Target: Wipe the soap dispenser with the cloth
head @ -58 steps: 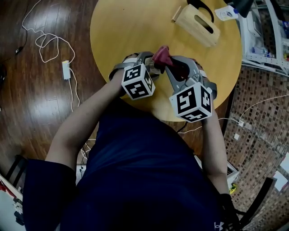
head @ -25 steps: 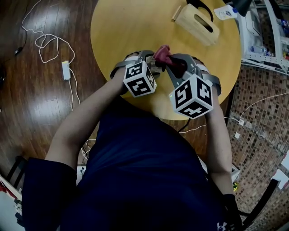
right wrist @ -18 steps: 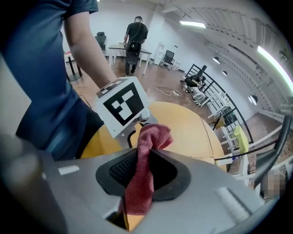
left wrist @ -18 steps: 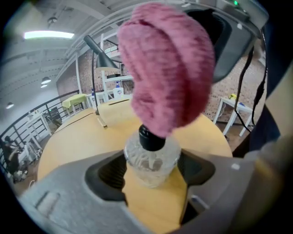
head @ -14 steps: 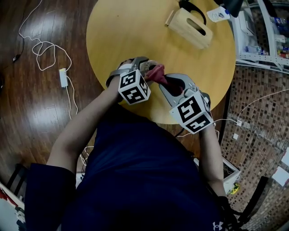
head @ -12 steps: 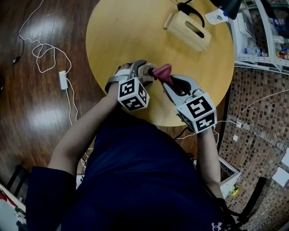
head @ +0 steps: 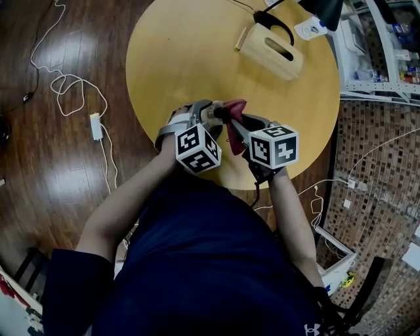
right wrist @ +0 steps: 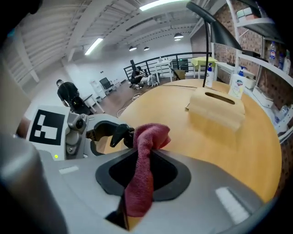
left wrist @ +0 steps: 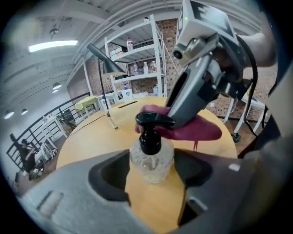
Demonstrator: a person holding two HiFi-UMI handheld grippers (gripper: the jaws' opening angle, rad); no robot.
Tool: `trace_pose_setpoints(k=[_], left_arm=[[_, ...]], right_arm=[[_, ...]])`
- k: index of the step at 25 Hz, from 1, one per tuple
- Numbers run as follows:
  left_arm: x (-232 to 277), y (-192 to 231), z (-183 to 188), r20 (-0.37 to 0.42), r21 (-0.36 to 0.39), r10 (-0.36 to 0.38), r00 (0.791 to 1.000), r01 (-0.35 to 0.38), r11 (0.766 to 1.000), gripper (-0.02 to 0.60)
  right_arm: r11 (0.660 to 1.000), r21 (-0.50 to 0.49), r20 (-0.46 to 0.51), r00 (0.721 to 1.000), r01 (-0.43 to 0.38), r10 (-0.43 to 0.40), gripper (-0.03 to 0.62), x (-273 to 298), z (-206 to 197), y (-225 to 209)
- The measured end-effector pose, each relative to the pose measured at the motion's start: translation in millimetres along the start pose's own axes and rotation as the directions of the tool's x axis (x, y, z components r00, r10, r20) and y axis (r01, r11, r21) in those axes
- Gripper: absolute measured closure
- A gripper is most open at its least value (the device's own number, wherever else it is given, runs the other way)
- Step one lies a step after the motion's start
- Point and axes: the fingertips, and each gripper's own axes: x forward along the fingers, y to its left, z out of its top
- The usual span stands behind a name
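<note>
A clear glass soap dispenser [left wrist: 151, 160] with a black pump [left wrist: 153, 125] sits between the jaws of my left gripper [left wrist: 153, 172], which are closing on its sides. In the head view the left gripper [head: 209, 113] holds the dispenser [head: 212, 113] over the near part of the round table [head: 190, 52]. My right gripper [head: 237, 126] is shut on a dark red cloth [right wrist: 143, 169]. The cloth's bunched top [left wrist: 192, 130] lies against the far side of the pump head. Its loose end [head: 233, 141] hangs down between the two grippers.
A wooden tissue box [head: 270, 50] lies at the table's far right, with a black lamp [head: 321, 10] behind it. White cables [head: 65, 79] and a power adapter [head: 96, 126] lie on the wood floor at the left. Shelving [head: 387, 46] stands at the right.
My right gripper has rolled over and come down toward the left one, bringing the cloth against the pump head. The left gripper has kept hold of the dispenser and barely moved.
</note>
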Motion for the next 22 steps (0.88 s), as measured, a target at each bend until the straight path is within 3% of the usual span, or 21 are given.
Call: trace_pose_setpoints(k=[5,9,11,13,14,16,19,22], left_arm=[[-0.4,-0.2,-2.4,0.001,0.106,-0.088,0.996,0.087,0.990,0.278],[2.4,-0.5,-1.5,-0.039,0.246,-0.182,0.982,0.186,0.951,0.276],[-0.8,0.8,1.0,-0.040,0.199,-0.193,0.980,0.197,0.960,0.273],[-6.6,3.6,8.1,0.001,0.024,-0.178,0.984,0.178,0.984,0.253],[-8.3,4.2,9.9,0.011,-0.065,-0.162,0.987,0.162,0.985,0.255],[-7.6,0.5,7.8,-0.005,-0.146,-0.135,0.991,0.133,0.980,0.252],[-3.8,-6.1,3.0,-0.020,-0.093,-0.122,0.992,0.119,0.988,0.255],[-3.9,-5.4,-0.5,-0.027,-0.001,-0.152,0.988,0.152,0.988,0.266]], right_arm=[[1.000,-0.001,-0.014,1.000,0.008,-0.008,0.508,14.5,8.3,-10.0],[1.000,0.010,-0.015,1.000,0.008,-0.007,0.508,15.8,17.2,-16.2],[0.999,0.043,-0.014,1.000,-0.005,0.006,0.510,15.2,14.2,-12.2],[0.997,0.077,-0.010,1.000,-0.019,0.020,0.510,13.3,7.0,-4.0],[0.996,0.086,-0.009,1.000,-0.024,0.024,0.510,12.0,2.4,0.6],[0.996,0.088,-0.014,0.999,-0.029,0.030,0.511,9.4,-7.1,7.8],[0.996,0.080,-0.040,0.998,-0.044,0.047,0.511,8.9,-14.2,9.9],[0.993,0.097,-0.053,0.996,-0.067,0.073,0.510,11.8,-8.2,5.0]])
